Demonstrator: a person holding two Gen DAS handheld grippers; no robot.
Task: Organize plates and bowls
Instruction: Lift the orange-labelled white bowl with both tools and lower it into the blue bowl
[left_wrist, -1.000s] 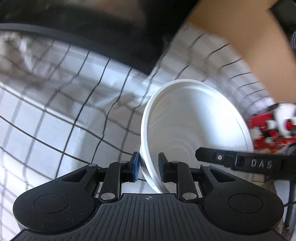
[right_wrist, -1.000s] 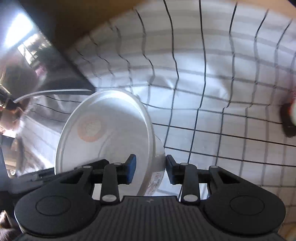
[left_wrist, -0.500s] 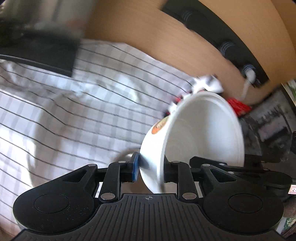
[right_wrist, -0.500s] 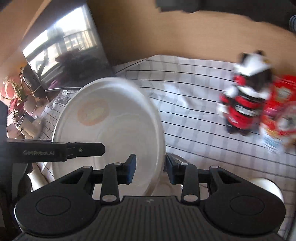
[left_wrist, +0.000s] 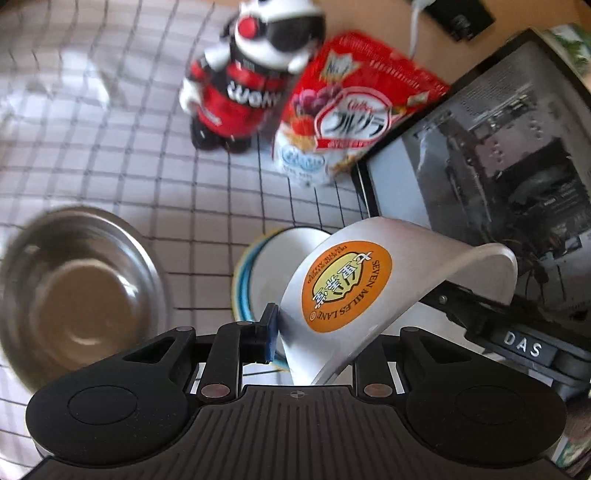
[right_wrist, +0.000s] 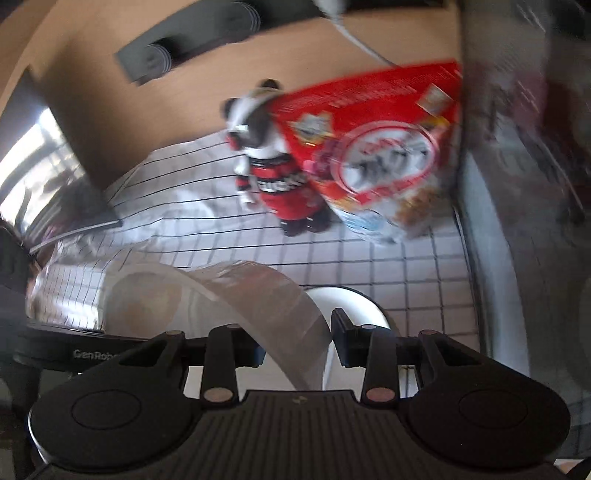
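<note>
Left tongs (left_wrist: 308, 338) closing, clenched on white bowl (left_wrist: 369, 295) rim, lower centre; right tongs (right_wrist: 295, 341) grasp same bowl (right_wrist: 258, 295). Steel bowl (left_wrist: 77, 295) lower left on checked tabletop (left_wrist: 147, 155).

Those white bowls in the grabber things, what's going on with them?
A person is tidying dishes with two handheld grippers. The left gripper pinches the rim of a white bowl with an orange sticker, carried over a blue-rimmed dish on the checked tablecloth, beside a steel bowl. The right gripper grips another white bowl. Neither is set down.
</note>
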